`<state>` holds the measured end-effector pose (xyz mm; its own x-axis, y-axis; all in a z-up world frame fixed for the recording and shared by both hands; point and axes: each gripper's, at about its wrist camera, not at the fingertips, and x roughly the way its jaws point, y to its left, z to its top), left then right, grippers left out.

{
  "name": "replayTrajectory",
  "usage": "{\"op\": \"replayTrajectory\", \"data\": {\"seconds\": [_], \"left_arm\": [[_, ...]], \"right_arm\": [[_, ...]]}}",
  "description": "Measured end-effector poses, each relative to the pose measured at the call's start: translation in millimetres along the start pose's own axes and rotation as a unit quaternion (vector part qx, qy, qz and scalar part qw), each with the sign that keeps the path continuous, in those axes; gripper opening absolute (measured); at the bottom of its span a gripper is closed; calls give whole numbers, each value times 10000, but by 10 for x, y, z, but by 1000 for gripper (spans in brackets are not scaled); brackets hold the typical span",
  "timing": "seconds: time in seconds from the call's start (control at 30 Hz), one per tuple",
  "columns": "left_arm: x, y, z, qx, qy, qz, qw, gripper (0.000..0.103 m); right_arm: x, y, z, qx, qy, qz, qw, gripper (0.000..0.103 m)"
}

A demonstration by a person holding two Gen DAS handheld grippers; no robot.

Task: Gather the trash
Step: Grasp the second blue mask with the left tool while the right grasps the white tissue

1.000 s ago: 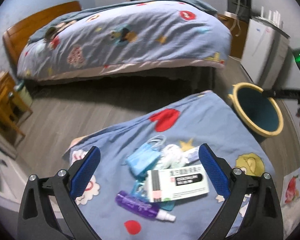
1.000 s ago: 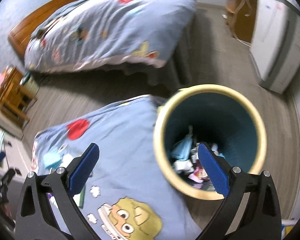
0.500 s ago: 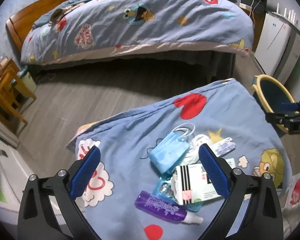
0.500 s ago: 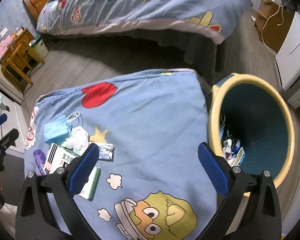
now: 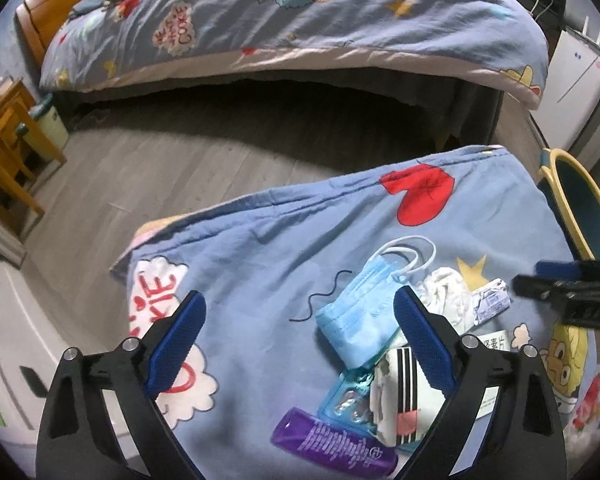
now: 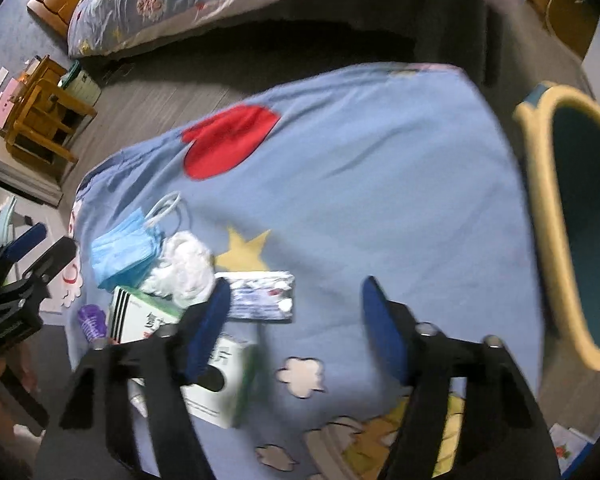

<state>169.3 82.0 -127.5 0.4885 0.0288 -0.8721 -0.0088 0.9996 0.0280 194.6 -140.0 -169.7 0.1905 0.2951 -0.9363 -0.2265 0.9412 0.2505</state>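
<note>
Since the earlier frame, the right gripper [image 6: 294, 312] has swung away from the trash bin [image 6: 540, 184] and now hovers low over the blue cloth [image 6: 380, 180], jaws wide apart, holding nothing. Its left finger sits beside the foil packet [image 6: 262, 296]. The left gripper [image 5: 298, 336] has advanced toward the pile, fully spread and empty. Between its fingers lies the blue face mask [image 5: 356, 316]. Crumpled tissue [image 5: 446, 292], medicine box [image 5: 400, 396], blister pack [image 5: 346, 398] and purple bottle [image 5: 332, 446] are clustered together. The bin stands just beside the cloth's right edge.
</note>
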Motion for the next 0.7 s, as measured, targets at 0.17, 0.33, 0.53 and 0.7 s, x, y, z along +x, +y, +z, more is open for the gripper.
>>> {"op": "replayTrajectory", "data": {"seconds": [0.17, 0.33, 0.53, 0.7], "left_arm": [[173, -27, -32, 11, 320, -358, 9988, 65], [319, -82, -54, 86, 559, -606, 9966, 46], [368, -137, -59, 115, 636, -681, 9956, 18], [257, -179, -30, 176, 427, -610, 9971, 13]], "right_arm": [[180, 65, -4, 150, 256, 151, 9994, 38], [183, 54, 7, 253, 219, 254, 9991, 19], [68, 44, 39, 309, 137, 604, 9976, 0], [-36, 33, 72, 351, -16, 678, 9971, 0]]}}
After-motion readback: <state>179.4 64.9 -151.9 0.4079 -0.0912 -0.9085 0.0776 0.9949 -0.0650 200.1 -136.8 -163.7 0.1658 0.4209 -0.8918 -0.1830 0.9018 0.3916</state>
